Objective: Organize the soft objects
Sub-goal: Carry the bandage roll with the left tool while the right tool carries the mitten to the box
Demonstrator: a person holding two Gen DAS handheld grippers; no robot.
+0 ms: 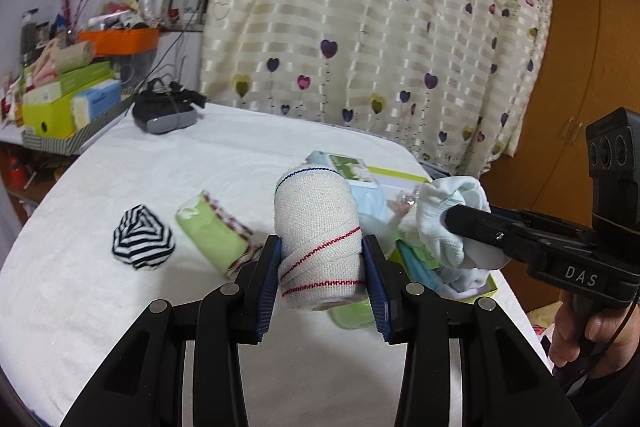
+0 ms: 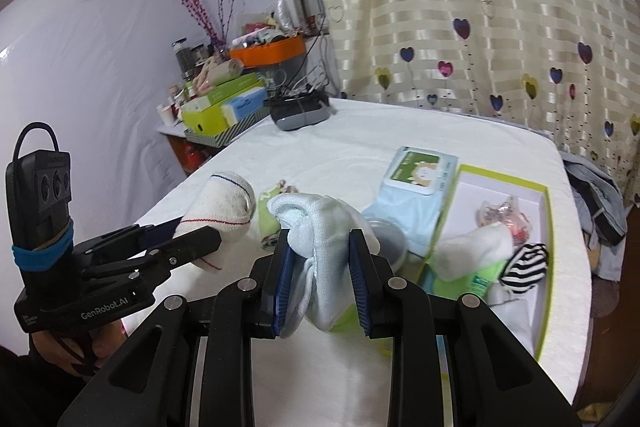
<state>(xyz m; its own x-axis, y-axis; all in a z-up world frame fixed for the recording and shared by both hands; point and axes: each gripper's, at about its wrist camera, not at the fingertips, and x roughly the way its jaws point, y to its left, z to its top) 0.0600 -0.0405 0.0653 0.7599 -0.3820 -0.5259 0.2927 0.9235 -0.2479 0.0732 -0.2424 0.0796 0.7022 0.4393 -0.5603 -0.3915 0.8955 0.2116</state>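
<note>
Gripping a roll of cream elastic bandage (image 1: pixel 318 239) with thin red zigzag lines, the left gripper (image 1: pixel 322 269) has its blue pads pressed on either side of the roll, which is lifted clear of the table. Beside it, on the right of the left wrist view, the right gripper (image 2: pixel 319 277) is closed on a bunched pale blue and white sock (image 2: pixel 320 227), also held above the table; a hand (image 1: pixel 576 331) wraps that gripper's handle at the near right edge. Below both tools lies a table covered in white towelling (image 1: pixel 120 307). On it, left of the bandage, a folded green cloth (image 1: pixel 214 233) with a dark patterned edge lies near a small black-and-white striped bundle (image 1: pixel 143 237), the two close but apart. Toward the right side of the table sits a shallow box with a lime green rim (image 2: pixel 546 259), holding a white sock (image 2: pixel 472 247), another striped bundle (image 2: pixel 524 263) and a crinkled clear wrapper (image 2: pixel 504 215). Just left of the box lies a pale blue wipes packet (image 2: pixel 420 171). At the far left corner of the table rests a dark grey headset (image 1: pixel 164 115). Beyond it stand green boxes (image 1: pixel 52 107) and an orange tray (image 1: pixel 120 41) of clutter. Farthest back hangs a cream striped curtain (image 1: pixel 360 27) dotted with hearts.
</note>
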